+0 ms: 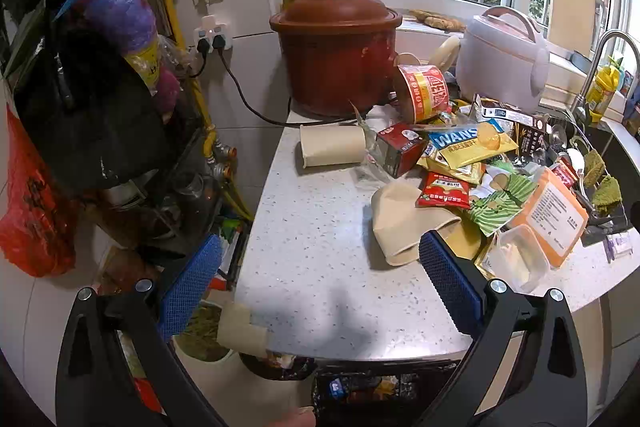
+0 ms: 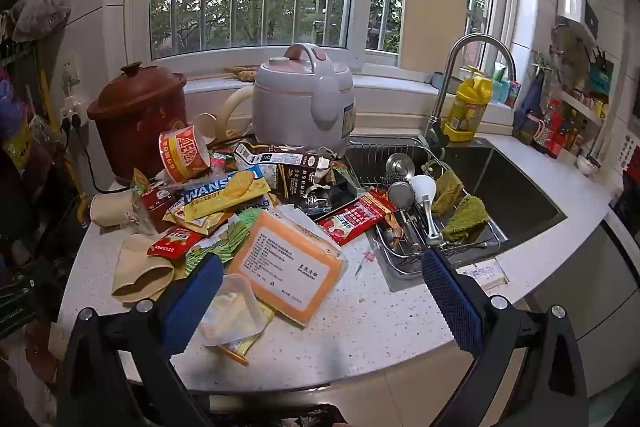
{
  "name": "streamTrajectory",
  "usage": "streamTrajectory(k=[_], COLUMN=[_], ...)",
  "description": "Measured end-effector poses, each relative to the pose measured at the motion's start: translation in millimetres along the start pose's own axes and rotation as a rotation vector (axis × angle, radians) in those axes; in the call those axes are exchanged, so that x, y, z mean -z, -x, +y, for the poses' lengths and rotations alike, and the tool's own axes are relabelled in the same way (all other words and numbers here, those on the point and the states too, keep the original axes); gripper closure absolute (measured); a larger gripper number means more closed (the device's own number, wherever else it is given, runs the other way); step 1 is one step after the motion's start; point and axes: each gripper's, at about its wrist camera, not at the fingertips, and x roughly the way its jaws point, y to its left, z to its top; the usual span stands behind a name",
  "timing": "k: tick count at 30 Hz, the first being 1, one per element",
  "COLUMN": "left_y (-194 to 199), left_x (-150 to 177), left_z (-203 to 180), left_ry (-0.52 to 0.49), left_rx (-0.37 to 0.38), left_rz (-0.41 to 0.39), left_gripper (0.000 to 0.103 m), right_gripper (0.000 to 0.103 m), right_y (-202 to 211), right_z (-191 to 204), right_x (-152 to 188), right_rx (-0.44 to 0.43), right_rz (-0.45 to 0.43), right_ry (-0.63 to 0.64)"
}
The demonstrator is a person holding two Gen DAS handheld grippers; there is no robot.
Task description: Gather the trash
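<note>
White speckled counter (image 2: pixel 384 319), sink (image 2: pixel 516 195) set in its right part. Trash pile (image 2: pixel 256 211) left of sink: orange packet (image 2: pixel 286 267), clear plastic tub (image 2: pixel 232 307), crushed beige cup (image 2: pixel 138 273), red sachet (image 2: pixel 354 221). Behind pile: brown clay pot (image 2: pixel 134 115) and pale rice cooker (image 2: pixel 304 95). Beige cup on its side (image 1: pixel 332 145) near pot.

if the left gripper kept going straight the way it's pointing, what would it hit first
Most likely bare countertop: the left gripper has its jaws open with only speckled counter between them. The crushed beige paper cup lies just beyond the right finger, so a slight drift that way would meet it first. Depth is hard to judge.
</note>
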Motion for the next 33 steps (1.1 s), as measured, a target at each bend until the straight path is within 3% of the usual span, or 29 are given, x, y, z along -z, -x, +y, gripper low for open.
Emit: streamTrajectory(k=[33], left_y=[-3.2], left_x=[2.9], left_z=[-0.4], left_ry=[0.001], left_rx=[0.002], left_rz=[0.002], left_gripper=[0.007], right_gripper=[0.005], right_y=[0.9], right_z=[-4.4], right_x=[-0.3], right_rx=[-0.004], right_rz=[0.003], right_ry=[-0.007])
